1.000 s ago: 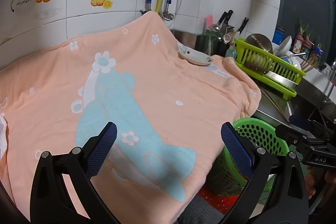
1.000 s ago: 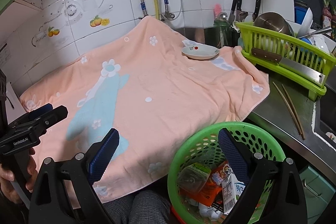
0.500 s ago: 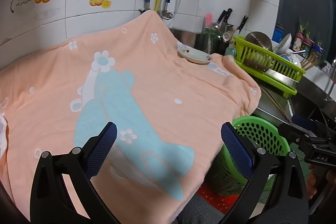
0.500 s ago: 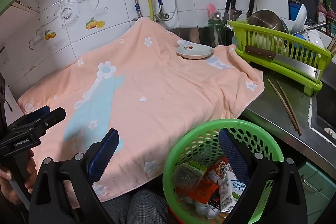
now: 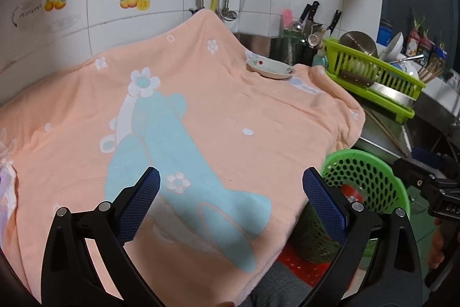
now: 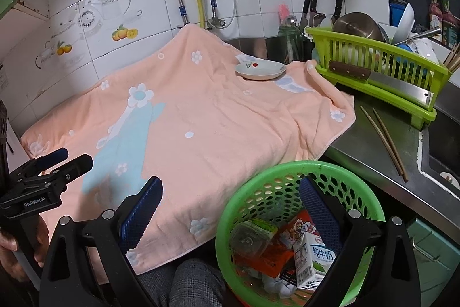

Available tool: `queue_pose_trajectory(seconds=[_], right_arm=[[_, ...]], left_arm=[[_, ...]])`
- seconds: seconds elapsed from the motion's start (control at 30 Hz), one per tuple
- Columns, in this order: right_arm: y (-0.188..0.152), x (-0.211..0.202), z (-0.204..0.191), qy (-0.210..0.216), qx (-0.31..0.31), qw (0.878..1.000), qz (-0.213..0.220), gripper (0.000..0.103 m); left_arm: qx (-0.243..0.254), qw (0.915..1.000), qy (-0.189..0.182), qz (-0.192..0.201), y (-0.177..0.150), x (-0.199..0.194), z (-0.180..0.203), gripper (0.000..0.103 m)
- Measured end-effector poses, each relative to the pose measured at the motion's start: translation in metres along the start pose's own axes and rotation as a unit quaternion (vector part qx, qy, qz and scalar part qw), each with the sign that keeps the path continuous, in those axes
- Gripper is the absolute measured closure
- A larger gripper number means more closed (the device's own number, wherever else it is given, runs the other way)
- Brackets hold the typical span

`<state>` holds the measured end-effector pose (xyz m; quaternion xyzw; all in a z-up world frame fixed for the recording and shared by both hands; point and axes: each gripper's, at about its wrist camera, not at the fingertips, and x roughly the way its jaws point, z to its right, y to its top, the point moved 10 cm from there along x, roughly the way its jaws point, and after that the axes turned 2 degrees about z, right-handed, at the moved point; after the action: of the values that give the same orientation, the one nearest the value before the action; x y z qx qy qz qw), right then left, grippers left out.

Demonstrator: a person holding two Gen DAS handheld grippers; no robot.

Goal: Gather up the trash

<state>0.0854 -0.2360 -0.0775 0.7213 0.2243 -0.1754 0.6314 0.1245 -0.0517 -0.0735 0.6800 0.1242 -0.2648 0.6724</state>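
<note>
Left wrist view: the left gripper hangs over the towel with its jaws spread wide and nothing between them. The peach towel, printed with a blue figure and white flowers, covers the counter from the tiled wall to the near edge. A small dish sits on its far right part, and beyond it stands a lime dish rack with a cleaver laid along its front. Lower right, the green basket stands just off the towel's edge, with the right gripper's dark body beside it. In the right wrist view the left gripper shows at far left, gripped by a hand. The right gripper is also wide apart and holds nothing — one finger over the towel's front edge, the other over the basket. The trash lies inside the basket: a milk carton, a clear plastic piece, orange wrappers. Right of the towel, two chopsticks lie on the bare steel counter — near the rack.
</note>
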Motion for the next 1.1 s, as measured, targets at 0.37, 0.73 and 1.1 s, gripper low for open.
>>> queue_pose_trajectory(seconds=[0.37,0.73,1.1], right_arm=[[-0.001,0.001,0.002,-0.016,-0.007,1.000,0.003,0.007],[-0.003,0.002,0.010,-0.031,0.000,1.000,0.002,0.007],[-0.004,0.001,0.015,-0.036,0.003,0.999,0.004,0.007]], left_arm=[[0.015,0.9998,0.011,-0.002,-0.002,0.002,0.002,0.005],[0.014,0.9998,0.010,-0.006,-0.005,0.004,0.003,0.005],[0.019,0.9998,0.004,-0.009,-0.007,0.007,0.009,0.005]])
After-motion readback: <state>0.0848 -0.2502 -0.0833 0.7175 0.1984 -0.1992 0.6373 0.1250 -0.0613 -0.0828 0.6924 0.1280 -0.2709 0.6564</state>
